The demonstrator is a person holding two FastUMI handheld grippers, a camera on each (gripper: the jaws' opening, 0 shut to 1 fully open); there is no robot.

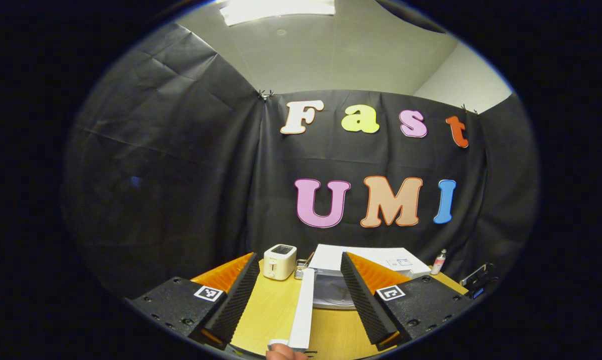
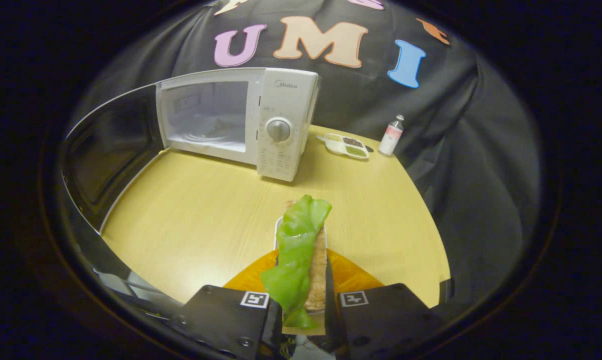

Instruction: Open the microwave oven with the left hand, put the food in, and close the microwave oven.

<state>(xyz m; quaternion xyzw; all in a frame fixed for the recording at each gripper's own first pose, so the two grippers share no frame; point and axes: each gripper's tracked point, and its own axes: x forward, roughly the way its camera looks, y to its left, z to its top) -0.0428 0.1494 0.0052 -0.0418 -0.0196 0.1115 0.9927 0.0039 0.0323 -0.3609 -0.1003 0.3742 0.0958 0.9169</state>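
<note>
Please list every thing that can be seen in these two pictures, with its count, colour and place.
microwave oven: one, white, at the back of the table, its door swung open to the left
table: one, light wood, under everything
sandwich: one, green lettuce over brown bread, held upright between the right gripper's fingers
toaster: one, cream, left of the microwave oven in the left gripper view
bottle: one, clear with a pink label, right of the microwave oven
divided dish: one, white with green and dark fillings, beside the bottle
left gripper: one, open, holding nothing
right gripper: one, shut on the sandwich
</note>
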